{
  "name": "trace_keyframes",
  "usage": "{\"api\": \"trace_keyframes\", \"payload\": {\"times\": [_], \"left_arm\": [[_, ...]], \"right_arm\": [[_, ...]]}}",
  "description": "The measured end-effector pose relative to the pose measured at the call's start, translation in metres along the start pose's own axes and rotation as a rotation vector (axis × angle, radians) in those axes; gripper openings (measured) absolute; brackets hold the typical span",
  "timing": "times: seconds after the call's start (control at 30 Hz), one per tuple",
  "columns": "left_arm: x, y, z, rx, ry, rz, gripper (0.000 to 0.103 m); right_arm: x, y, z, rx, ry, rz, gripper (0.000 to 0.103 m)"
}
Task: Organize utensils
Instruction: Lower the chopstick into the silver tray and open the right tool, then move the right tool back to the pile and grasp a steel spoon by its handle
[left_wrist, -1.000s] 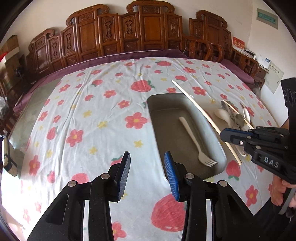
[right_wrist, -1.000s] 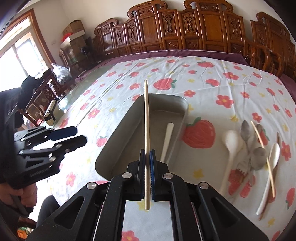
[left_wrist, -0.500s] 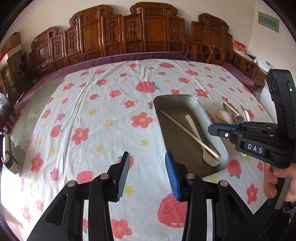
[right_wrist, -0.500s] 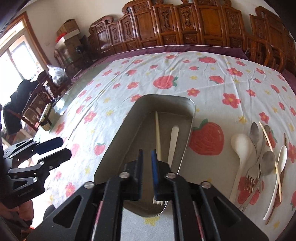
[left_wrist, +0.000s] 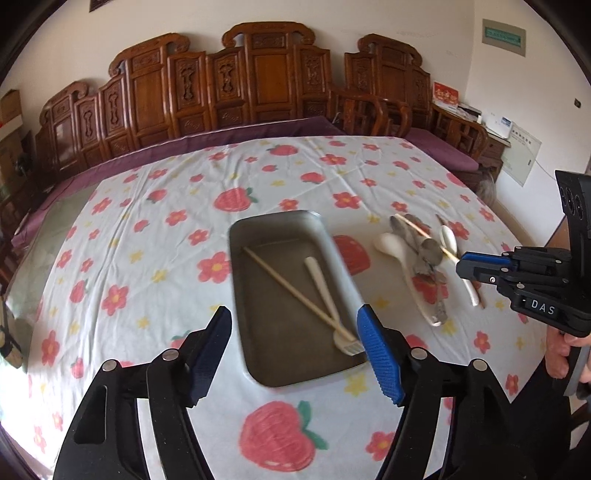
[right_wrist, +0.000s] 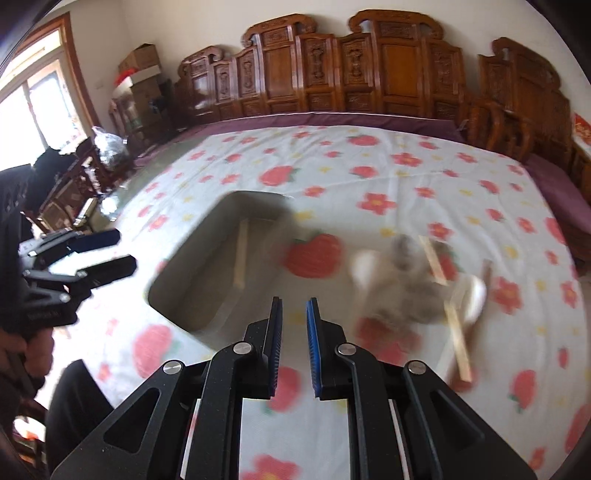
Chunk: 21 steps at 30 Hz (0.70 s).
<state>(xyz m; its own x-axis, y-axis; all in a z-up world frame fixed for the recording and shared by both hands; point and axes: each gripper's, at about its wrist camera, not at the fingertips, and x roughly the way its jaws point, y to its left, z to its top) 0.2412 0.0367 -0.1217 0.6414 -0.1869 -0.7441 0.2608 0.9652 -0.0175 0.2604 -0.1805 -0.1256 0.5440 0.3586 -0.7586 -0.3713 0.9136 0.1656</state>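
A grey metal tray (left_wrist: 243, 266) lies on the flowered tablecloth and holds a wooden chopstick (left_wrist: 291, 291) and a cream fork (left_wrist: 325, 291), crossed near the fork's head. My left gripper (left_wrist: 293, 341) is open and empty over the tray's near end. My right gripper (right_wrist: 293, 321) is open a little and empty, above the cloth between the tray (right_wrist: 177, 291) and the loose utensils. It also shows in the left wrist view (left_wrist: 466, 267), beside the utensil pile (left_wrist: 421, 254) of spoons, a fork and chopsticks. The right wrist view is blurred.
Carved wooden chairs (left_wrist: 258, 85) line the far side of the table. The flowered tablecloth (left_wrist: 147, 221) covers most of the table. A person's hand (left_wrist: 565, 358) holds the right gripper at the table's right edge. Boxes and furniture (right_wrist: 136, 74) stand at the left.
My right gripper let the chopstick go into the tray, then swung right toward the loose utensils. My left gripper opened wider and moved right over the tray's near end.
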Motion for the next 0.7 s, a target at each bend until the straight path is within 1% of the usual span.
{"api": "trace_keyframes", "payload": {"times": [0.03,0.1,0.13,0.17,0.23,0.27,0.4,0.47,0.53,0.7], "left_arm": [[0.001,-0.005,0.001,0.002,-0.002,-0.010,0.072],[0.005,-0.020,0.002,0.014,-0.002,-0.031,0.073],[0.006,-0.026,0.002,0.019,-0.002,-0.040,0.073],[0.008,-0.034,0.002,0.024,-0.001,-0.050,0.073],[0.010,-0.046,0.002,0.029,-0.002,-0.068,0.074],[0.011,-0.052,0.002,0.033,-0.002,-0.077,0.074],[0.015,-0.070,-0.001,0.039,-0.005,-0.097,0.075],[0.017,-0.076,-0.002,0.044,-0.005,-0.098,0.075],[0.017,-0.080,-0.003,0.046,-0.006,-0.099,0.075],[0.016,-0.081,-0.006,0.040,-0.003,-0.104,0.075]], "right_arm": [[-0.002,-0.009,-0.004,0.007,0.001,-0.013,0.015],[-0.009,-0.030,-0.011,0.030,0.002,-0.045,0.015],[-0.010,-0.037,-0.014,0.039,0.002,-0.056,0.019],[-0.010,-0.044,-0.017,0.049,0.004,-0.064,0.025],[-0.008,-0.057,-0.023,0.071,0.016,-0.079,0.029],[-0.005,-0.062,-0.026,0.079,0.023,-0.084,0.029],[0.012,-0.067,-0.034,0.098,0.048,-0.080,0.030],[0.022,-0.064,-0.034,0.114,0.057,-0.068,0.037],[0.033,-0.061,-0.034,0.132,0.069,-0.053,0.038],[0.064,-0.058,-0.034,0.186,0.102,-0.050,0.038]]}}
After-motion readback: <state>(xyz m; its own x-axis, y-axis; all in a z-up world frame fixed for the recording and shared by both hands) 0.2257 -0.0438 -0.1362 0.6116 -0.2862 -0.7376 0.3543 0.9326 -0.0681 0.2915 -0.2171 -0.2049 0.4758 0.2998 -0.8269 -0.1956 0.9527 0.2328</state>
